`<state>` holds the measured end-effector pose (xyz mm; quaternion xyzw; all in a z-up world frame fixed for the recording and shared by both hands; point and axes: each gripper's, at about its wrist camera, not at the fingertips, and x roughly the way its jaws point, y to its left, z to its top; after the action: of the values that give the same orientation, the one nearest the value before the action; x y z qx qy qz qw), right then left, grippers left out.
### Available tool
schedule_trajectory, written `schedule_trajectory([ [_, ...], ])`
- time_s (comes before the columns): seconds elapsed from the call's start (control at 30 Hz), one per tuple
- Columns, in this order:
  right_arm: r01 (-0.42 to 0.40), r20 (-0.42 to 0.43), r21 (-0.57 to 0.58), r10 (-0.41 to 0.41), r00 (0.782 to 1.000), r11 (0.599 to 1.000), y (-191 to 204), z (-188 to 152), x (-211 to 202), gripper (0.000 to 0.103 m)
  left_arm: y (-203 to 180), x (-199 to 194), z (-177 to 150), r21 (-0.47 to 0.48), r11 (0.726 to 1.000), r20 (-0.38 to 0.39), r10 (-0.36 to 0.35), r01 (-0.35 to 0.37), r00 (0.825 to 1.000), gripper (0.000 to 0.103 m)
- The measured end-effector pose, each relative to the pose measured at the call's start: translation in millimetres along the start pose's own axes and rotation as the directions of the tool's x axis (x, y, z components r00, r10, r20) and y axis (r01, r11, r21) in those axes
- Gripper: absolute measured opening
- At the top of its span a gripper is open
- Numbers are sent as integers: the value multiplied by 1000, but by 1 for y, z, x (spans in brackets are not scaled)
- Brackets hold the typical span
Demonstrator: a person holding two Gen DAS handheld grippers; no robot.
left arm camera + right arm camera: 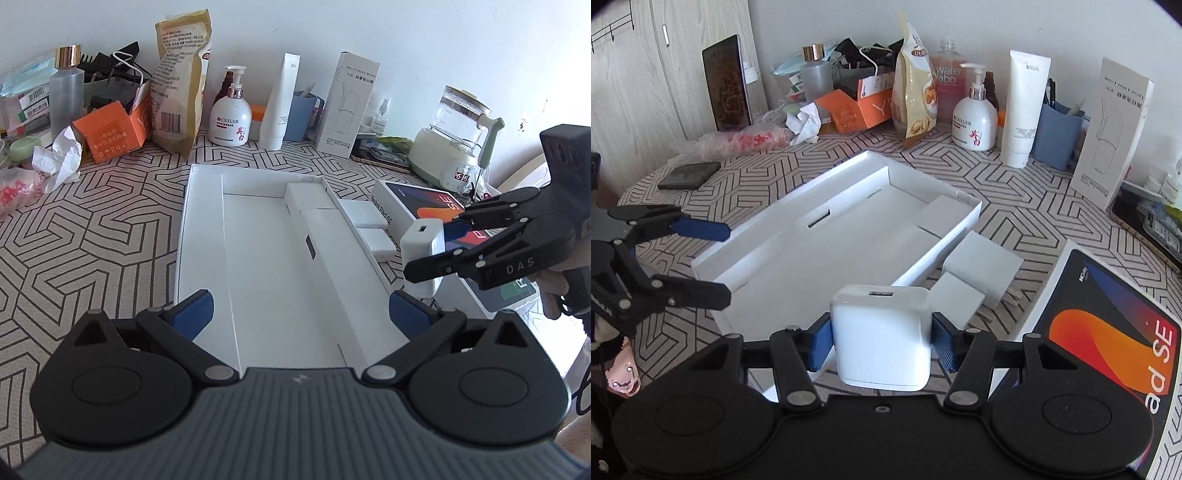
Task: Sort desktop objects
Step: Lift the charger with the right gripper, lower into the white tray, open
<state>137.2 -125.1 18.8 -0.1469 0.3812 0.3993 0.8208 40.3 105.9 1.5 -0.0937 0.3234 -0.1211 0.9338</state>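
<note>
An open white box tray lies on the patterned table; it also shows in the right wrist view. My right gripper is shut on a white charger block and holds it just right of the tray's near right edge; the charger also shows in the left wrist view, with the right gripper around it. My left gripper is open and empty, its blue pads either side of the tray's near end; it also shows in the right wrist view. Two small white boxes lie beside the tray.
A Redmi Pad SE box lid lies at the right. Along the back wall stand a snack bag, a pump bottle, a white tube, a tall white carton, an orange box and a kettle.
</note>
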Motion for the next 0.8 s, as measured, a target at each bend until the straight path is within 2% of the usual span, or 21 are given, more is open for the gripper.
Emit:
schedule_trajectory([
  [0.1,-1,14,-14,1,1000,1000,6,8,-3,61,3,-3,-1,-1,1000,5,2,-2,1000,103],
  [0.33,-68,60,-47,71,996,997,21,36,0,61,16,-17,-3,-35,999,41,20,-18,999,103],
  [0.57,-167,19,-101,170,985,981,44,60,32,61,30,-34,-7,-44,997,59,62,-60,996,103],
  [0.8,-204,-45,-130,200,979,970,57,71,66,61,44,-44,-10,-64,994,67,91,-87,994,103],
])
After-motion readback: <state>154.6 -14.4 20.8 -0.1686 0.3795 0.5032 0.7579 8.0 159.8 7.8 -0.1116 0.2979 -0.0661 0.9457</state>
